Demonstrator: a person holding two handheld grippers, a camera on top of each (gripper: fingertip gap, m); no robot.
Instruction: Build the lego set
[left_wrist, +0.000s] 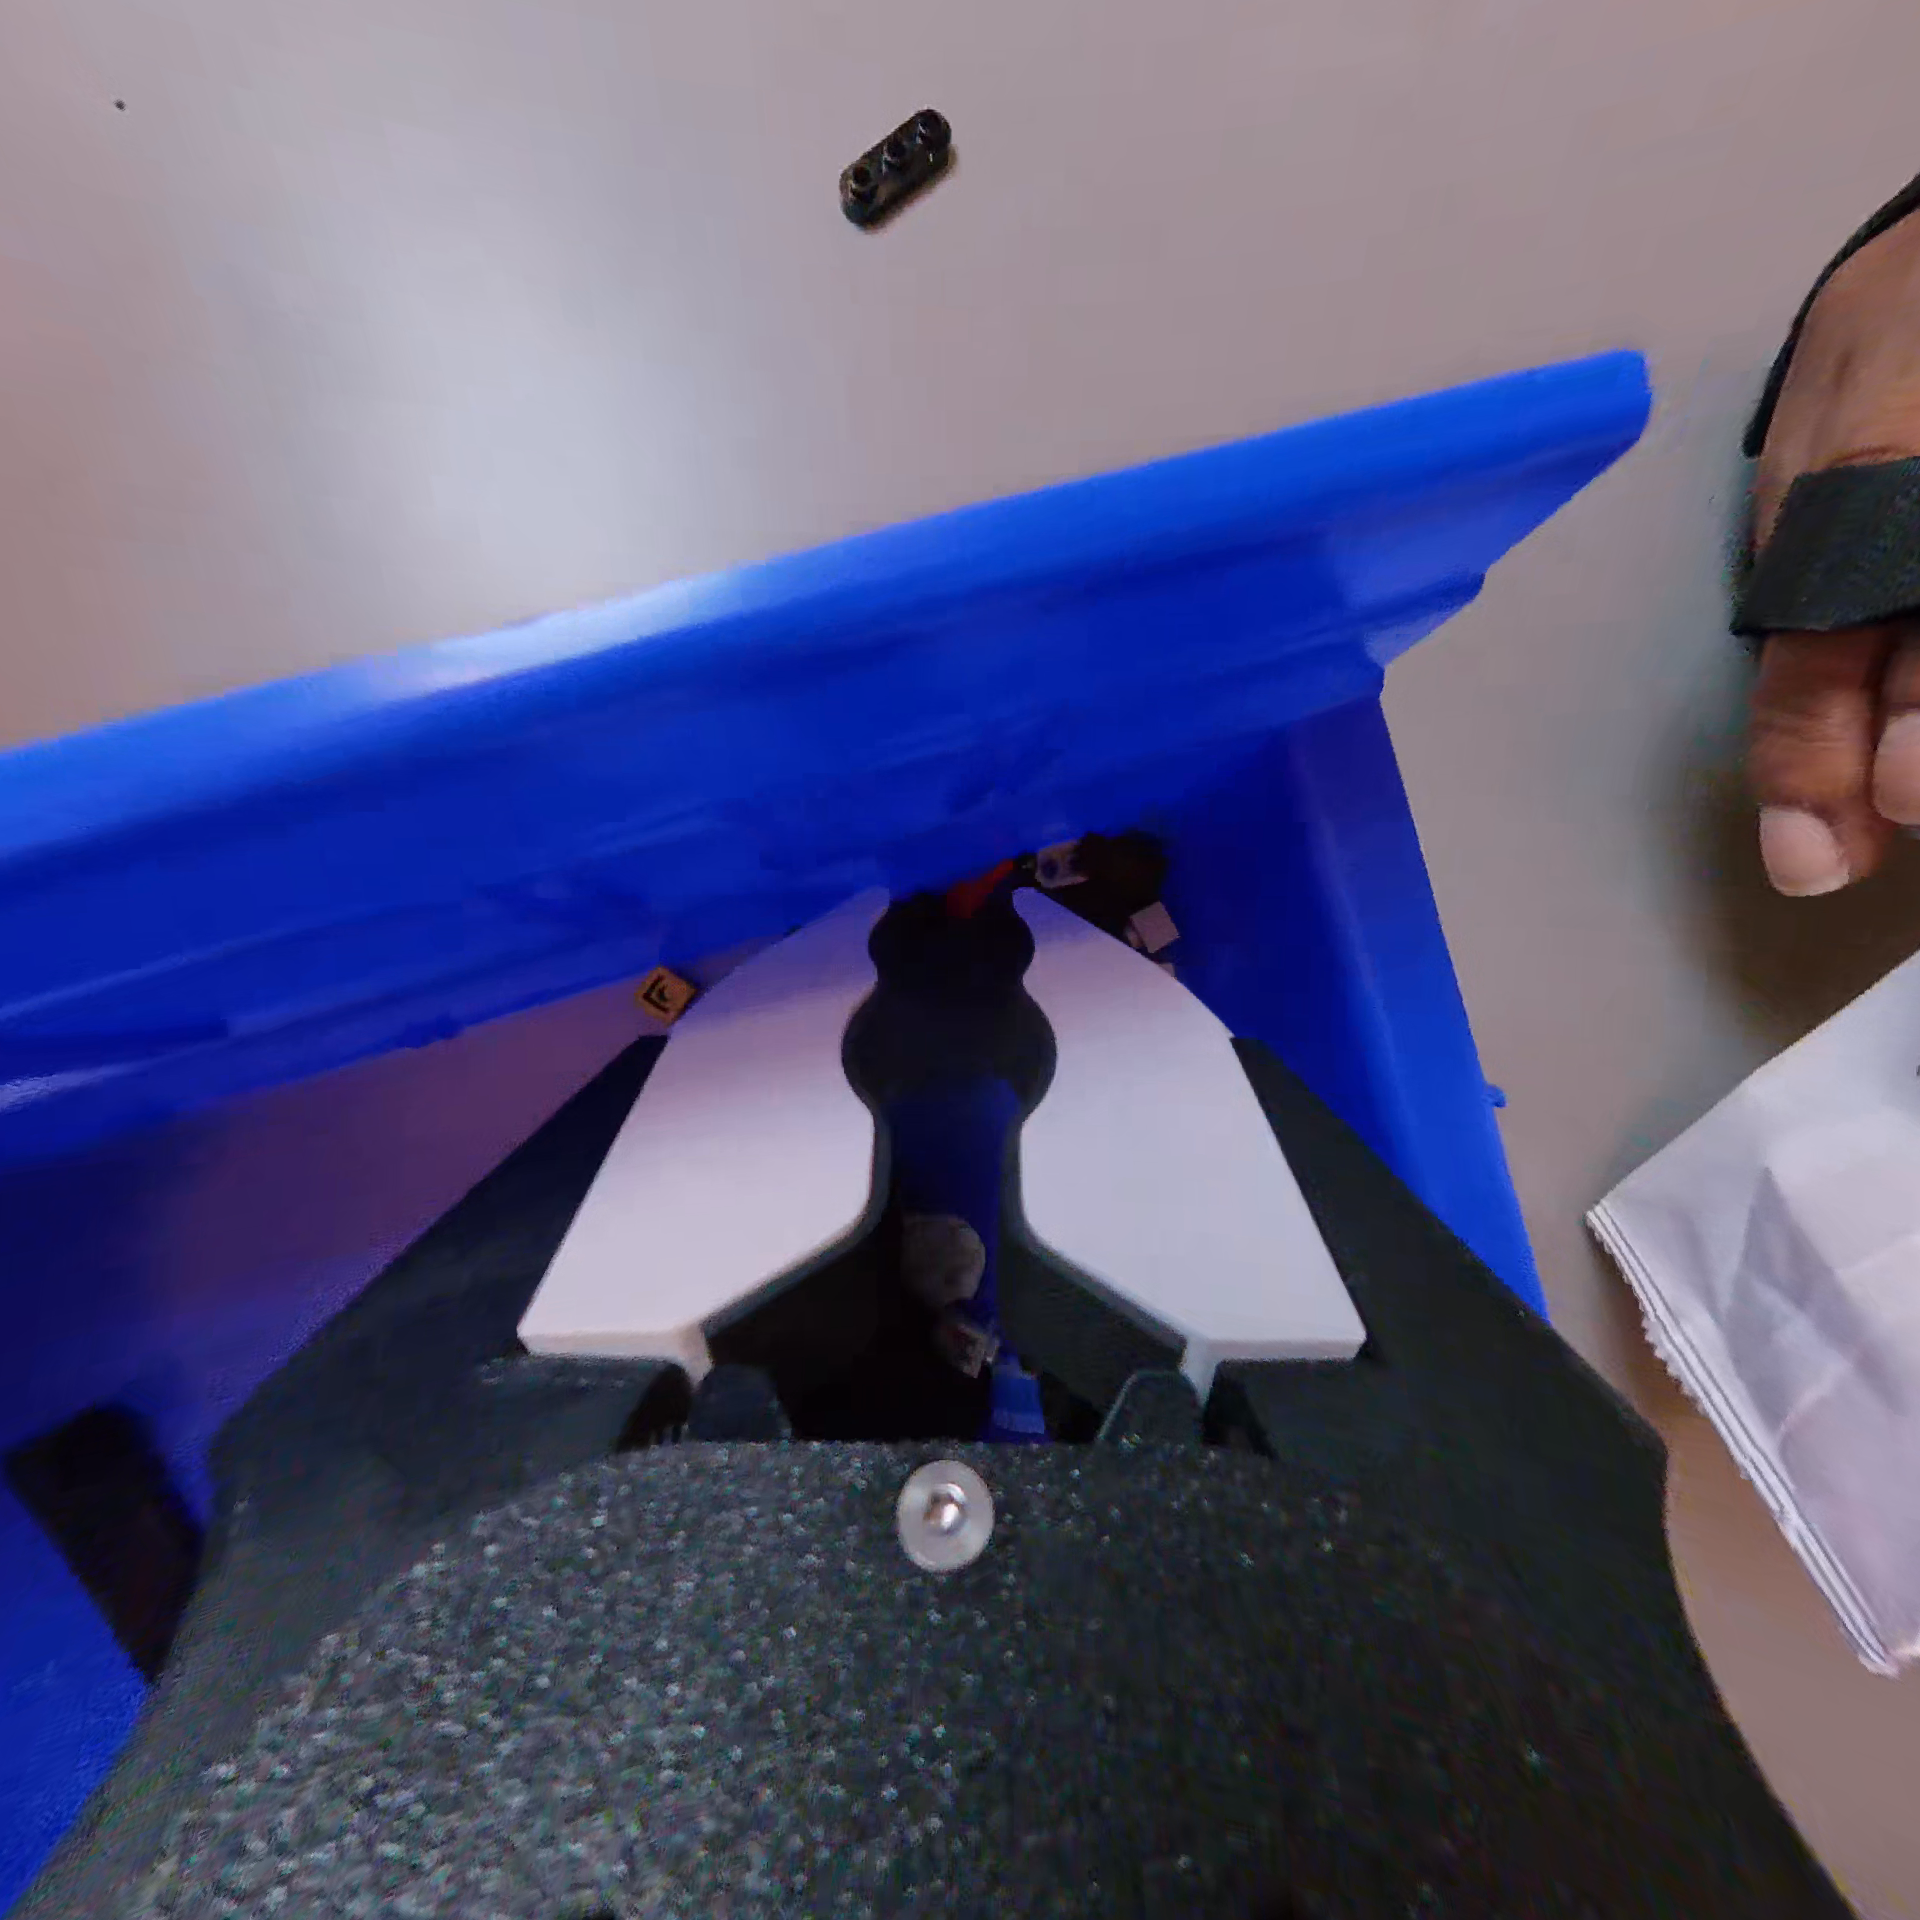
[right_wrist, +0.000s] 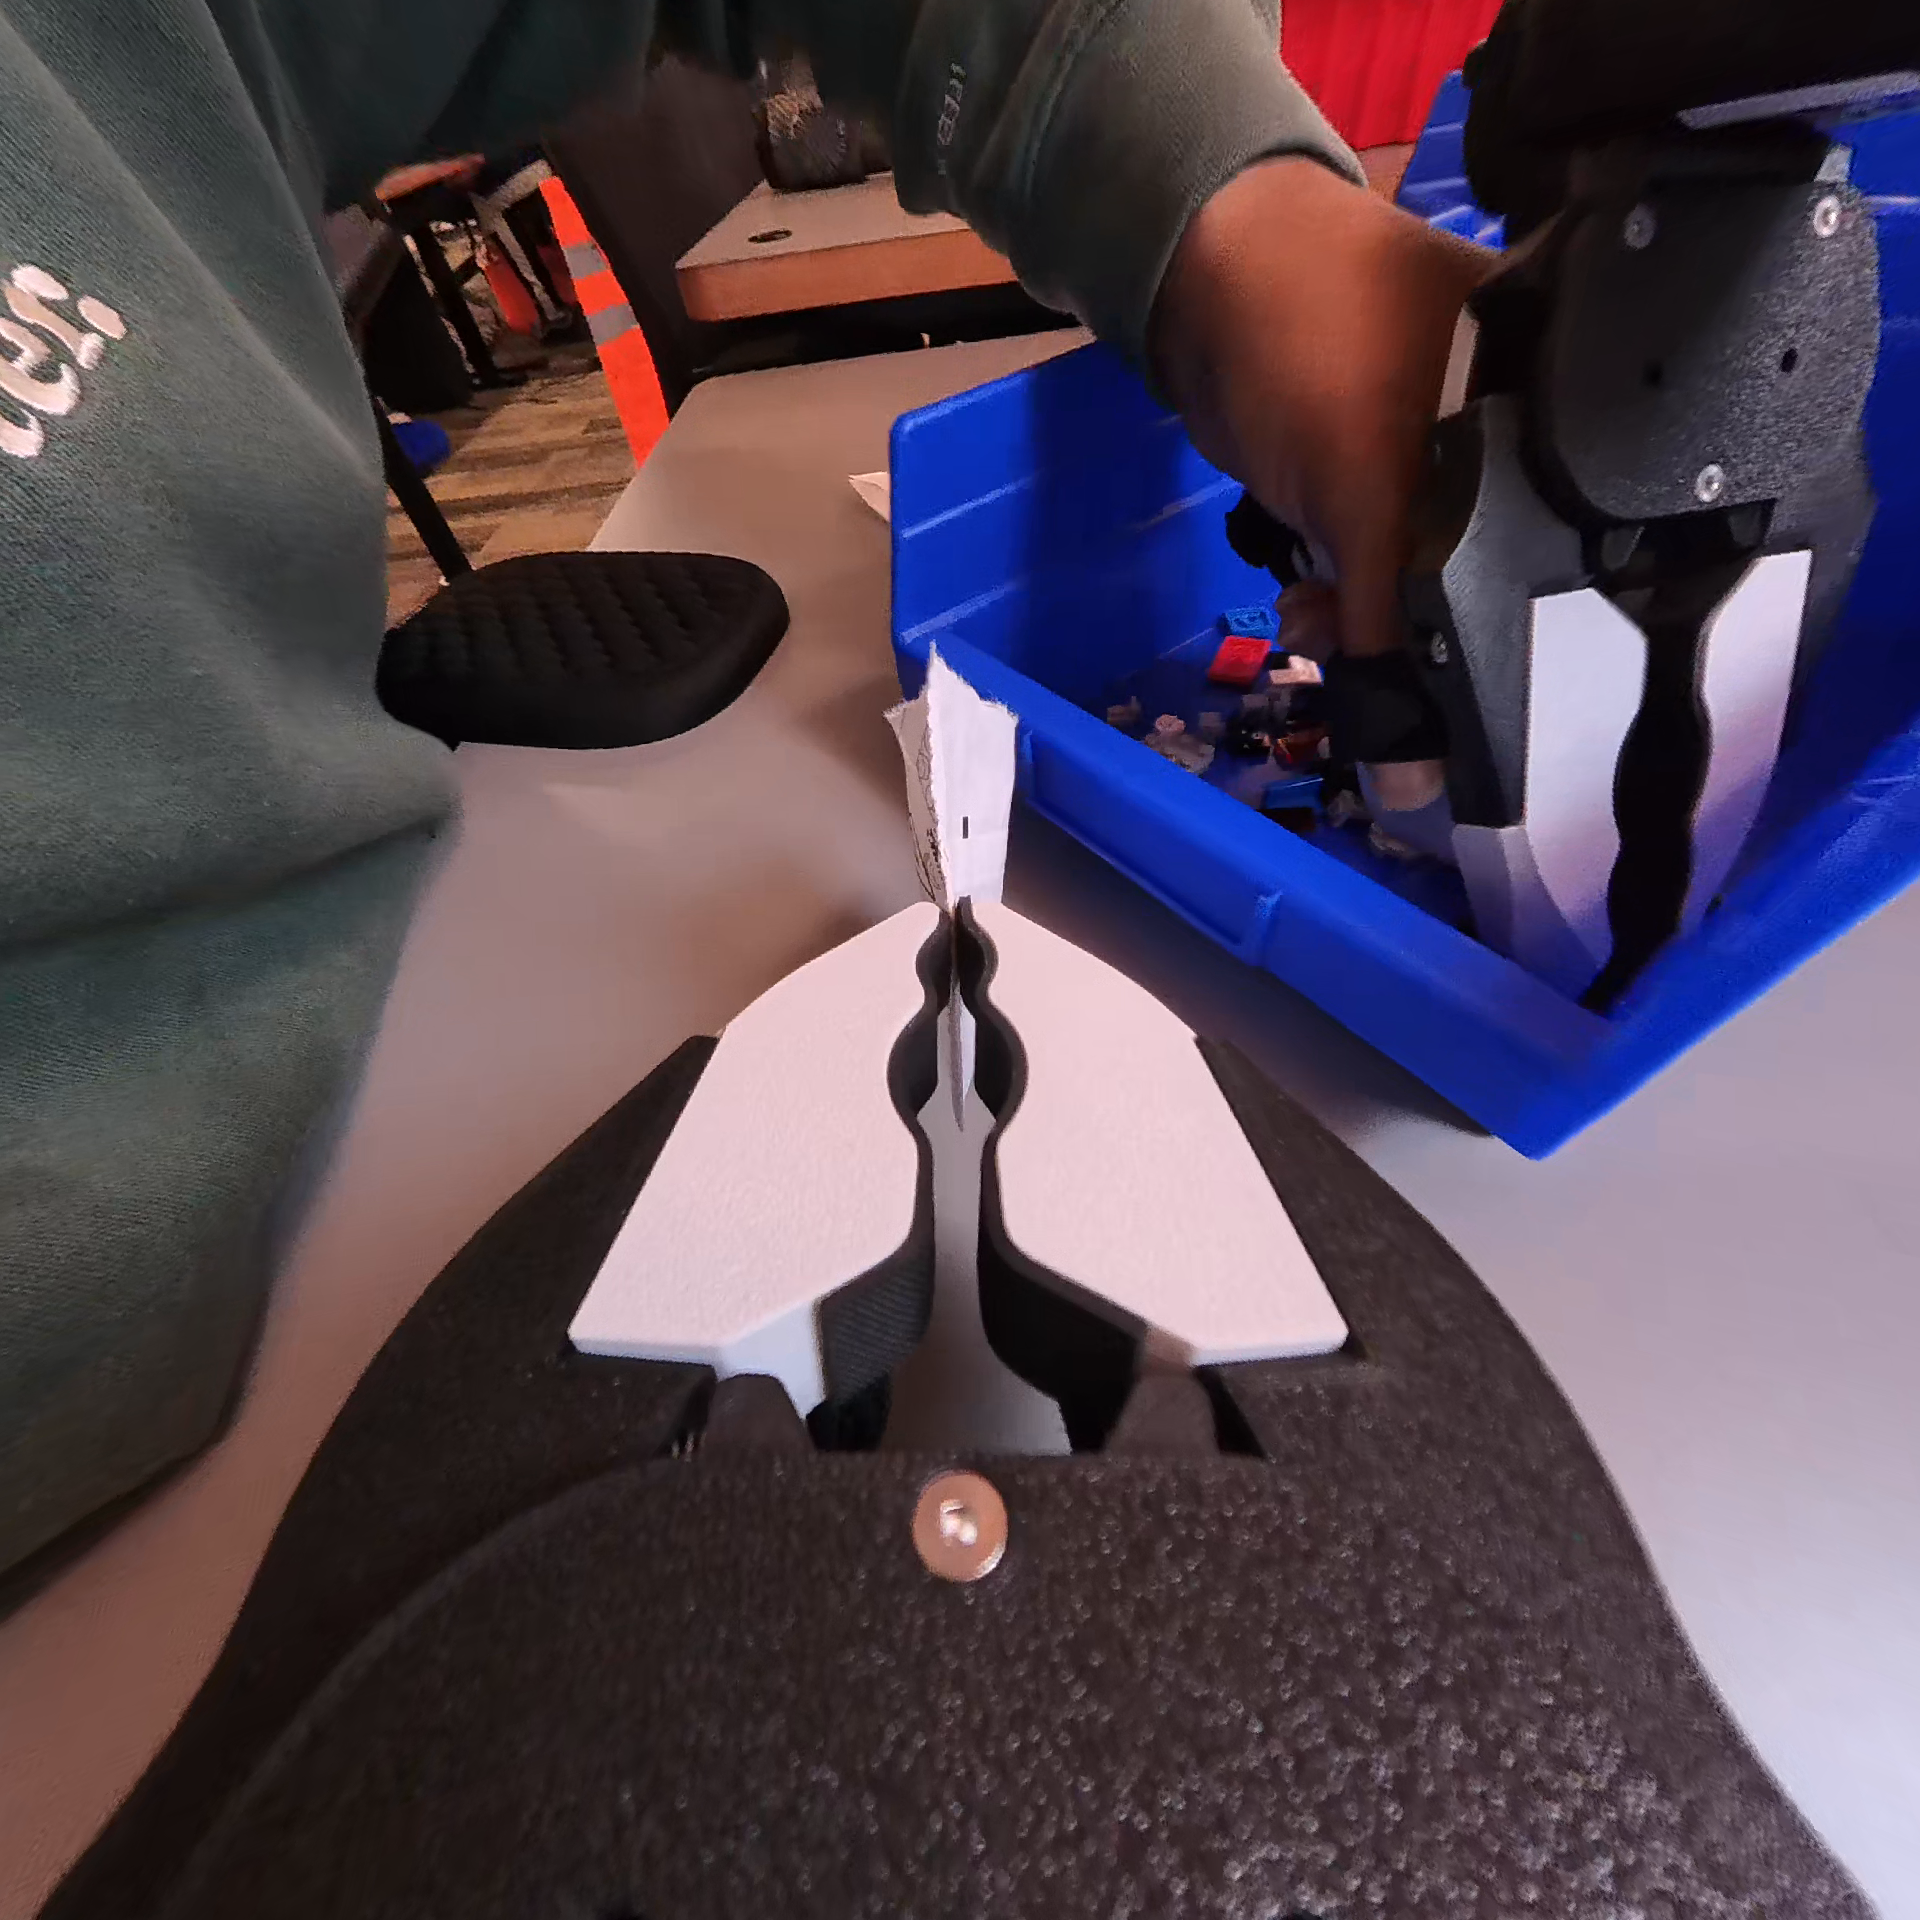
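My left gripper (left_wrist: 961, 899) reaches down into a blue plastic bin (left_wrist: 831, 665). Its jaws are nearly closed around a small red brick (left_wrist: 975, 891), and the bin's rim hides part of the tips. The right wrist view shows this gripper (right_wrist: 1621, 977) inside the bin (right_wrist: 1195, 862), above several small loose bricks (right_wrist: 1247, 707). My right gripper (right_wrist: 958, 914) is shut on the edge of a white paper bag (right_wrist: 961, 790) and holds it upright above the grey table, just left of the bin. The bag also shows in the left wrist view (left_wrist: 1766, 1299).
A small black beam with holes (left_wrist: 896, 166) lies on the table beyond the bin. A hand with a black strap (left_wrist: 1829, 727) is to the bin's right. A person in a green sweatshirt (right_wrist: 156, 623), a black chair seat (right_wrist: 582, 644) and an orange cone (right_wrist: 613, 301) are on the left. My hands' fingertips stand some 15 cm from each other.
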